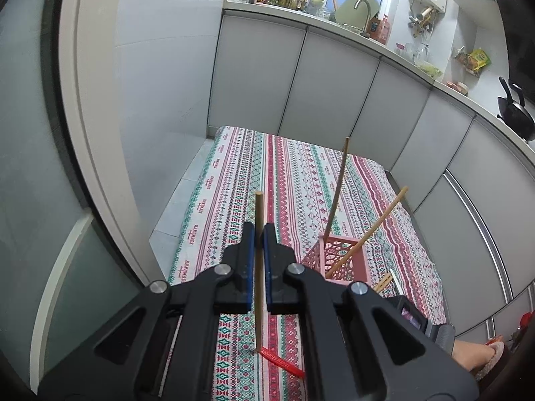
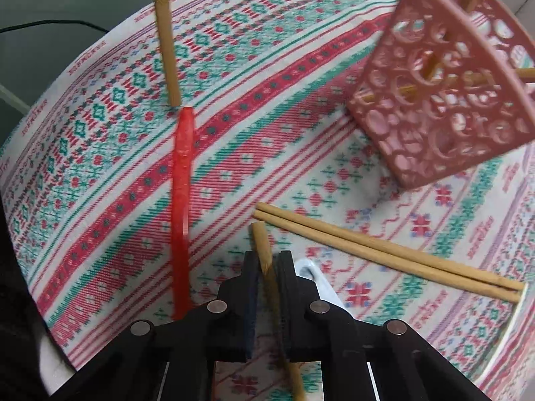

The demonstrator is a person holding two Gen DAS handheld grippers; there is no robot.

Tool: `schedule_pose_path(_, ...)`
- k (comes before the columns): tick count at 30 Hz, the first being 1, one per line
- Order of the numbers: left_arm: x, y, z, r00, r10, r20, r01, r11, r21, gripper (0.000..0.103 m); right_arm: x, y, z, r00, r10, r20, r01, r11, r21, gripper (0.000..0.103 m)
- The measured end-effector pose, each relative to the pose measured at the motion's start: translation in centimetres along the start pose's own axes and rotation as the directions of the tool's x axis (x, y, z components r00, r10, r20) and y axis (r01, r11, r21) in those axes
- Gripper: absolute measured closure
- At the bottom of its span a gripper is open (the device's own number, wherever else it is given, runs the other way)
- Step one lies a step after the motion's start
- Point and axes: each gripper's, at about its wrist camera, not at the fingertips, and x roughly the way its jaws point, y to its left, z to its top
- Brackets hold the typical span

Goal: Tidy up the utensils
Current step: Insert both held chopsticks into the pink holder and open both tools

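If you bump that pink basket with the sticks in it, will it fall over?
Probably, yes. The pink basket is tall, narrow and full of holes, so it likely weighs little. The two chopsticks inside lean far out over its rim, which may pull it sideways. The cloth underneath could let it slide first.

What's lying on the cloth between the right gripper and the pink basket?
In the right wrist view, two chopsticks lie side by side on the tablecloth between the right gripper, shut on its own chopstick, and the pink basket; otherwise bare cloth.
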Motion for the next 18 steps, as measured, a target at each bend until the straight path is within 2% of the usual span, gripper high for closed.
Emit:
schedule_pose_path(6, -0.5, -0.5, 0.2, 0.999, -0.027, 0.022, 0.027, 1.000, 0.004, 0.097, -3.4, -2.2, -1.0, 0.995, -0.057, 0.084, 0.053, 0.997, 0.047, 0.096)
schedule_pose_path(10, -0.8, -1.1, 0.2, 0.998, -0.046, 0.038, 0.045, 0.999, 0.020, 0.097, -6.7, -3.4, -2.3, 0.983, -0.112, 0.143, 0.099, 0.990, 0.101, 0.096)
schedule_pose_path(14, -1.6, -2.2, 0.2, 0.996, -0.057, 0.068, 0.053, 0.997, 0.058, 0.097, -10.7, -4.6, -3.3, 0.961, -0.161, 0.223, 0.123, 0.977, 0.176, 0.096)
schedule_pose_path(18, -2.3, -3.4, 0.3, 0.993, -0.070, 0.092, 0.062, 0.994, 0.090, 0.097, -14.3, -5.2, -3.9, 0.926, -0.208, 0.316, 0.129, 0.959, 0.253, 0.096)
